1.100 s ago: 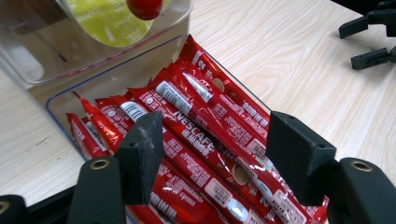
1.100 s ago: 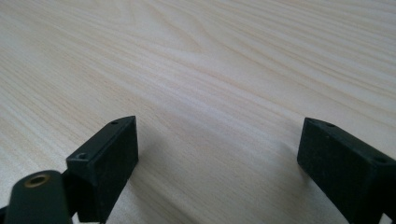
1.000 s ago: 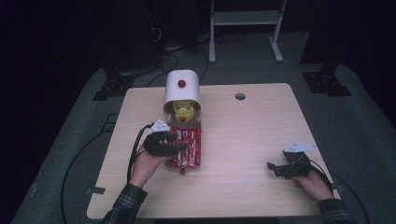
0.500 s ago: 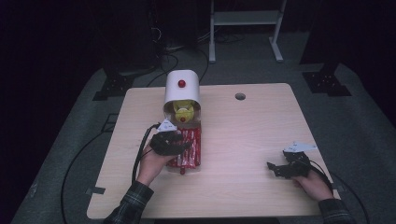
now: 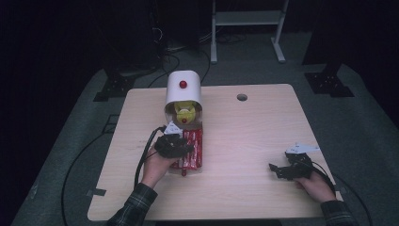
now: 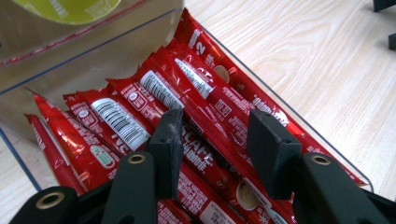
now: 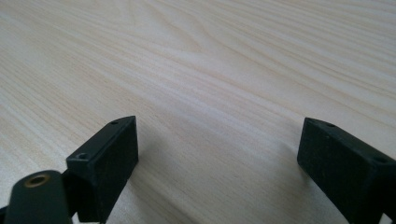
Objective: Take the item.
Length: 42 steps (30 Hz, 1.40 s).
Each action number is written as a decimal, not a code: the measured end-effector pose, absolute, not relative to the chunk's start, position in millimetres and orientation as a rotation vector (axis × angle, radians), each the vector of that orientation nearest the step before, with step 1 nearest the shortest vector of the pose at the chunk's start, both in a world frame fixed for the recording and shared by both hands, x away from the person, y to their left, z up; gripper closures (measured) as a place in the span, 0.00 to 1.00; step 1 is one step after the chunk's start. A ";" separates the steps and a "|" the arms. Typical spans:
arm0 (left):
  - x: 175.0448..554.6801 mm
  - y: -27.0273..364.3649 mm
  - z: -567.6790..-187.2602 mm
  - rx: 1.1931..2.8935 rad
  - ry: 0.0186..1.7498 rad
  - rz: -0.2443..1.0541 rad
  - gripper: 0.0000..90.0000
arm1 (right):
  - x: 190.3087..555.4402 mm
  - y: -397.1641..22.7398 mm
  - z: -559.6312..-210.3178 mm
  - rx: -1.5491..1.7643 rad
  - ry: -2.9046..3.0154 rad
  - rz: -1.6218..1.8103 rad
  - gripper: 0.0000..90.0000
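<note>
Coffee sticks [image 6: 205, 126] are what I am going after, a bunch of thin red packets lying side by side in a clear plastic tray [image 6: 322, 154]. That tray is sitting on the wooden table [image 5: 254, 136], just in front of a white dispenser [image 5: 183, 87] with a red knob and some yellow pods inside. I am holding my left gripper [image 6: 215, 140] right over the sticks, and its jaws have just been closing, with one red stick between them. I am thinking the pads are not pressing on it yet, because I can see a little gap on each side, so nothing is held for now. I am guessing these sticks are very light and a bit soft, with powder inside that can shift when squeezed. Their wrappers are looking shiny, so they may be slippery and slide out of a loose pinch. I am planning to grab one stick across its narrow middle, where it is fullest, not at the flat sealed ends. I am also being careful because the sticks are packed close and overlapping, so a neighbour might come up too. My right gripper [image 7: 215, 154] is resting low over the bare table, well apart from the tray, with its jaws spread wide and nothing between them.
</note>
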<state>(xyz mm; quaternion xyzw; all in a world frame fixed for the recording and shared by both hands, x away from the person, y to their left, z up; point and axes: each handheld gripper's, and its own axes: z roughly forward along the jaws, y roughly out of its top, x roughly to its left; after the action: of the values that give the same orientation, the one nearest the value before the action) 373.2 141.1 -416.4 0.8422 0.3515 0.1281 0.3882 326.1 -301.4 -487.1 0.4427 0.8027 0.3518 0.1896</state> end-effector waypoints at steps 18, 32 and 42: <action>369.6 142.9 -415.4 2.109 0.903 0.325 0.93 | 326.1 -301.4 -487.1 1.245 2.256 0.989 0.13; 364.6 144.3 -404.4 2.068 0.869 0.328 0.95 | 326.1 -301.4 -487.1 1.244 2.256 0.989 0.13; 360.7 152.8 -394.9 2.038 0.858 0.328 0.95 | 326.1 -301.4 -487.1 1.244 2.256 0.989 0.13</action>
<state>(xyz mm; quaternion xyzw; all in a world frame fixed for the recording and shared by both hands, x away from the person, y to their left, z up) 360.7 152.8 -394.9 0.8197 0.3451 0.1320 0.4376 326.1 -301.4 -487.1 0.4426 0.8027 0.3517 0.1897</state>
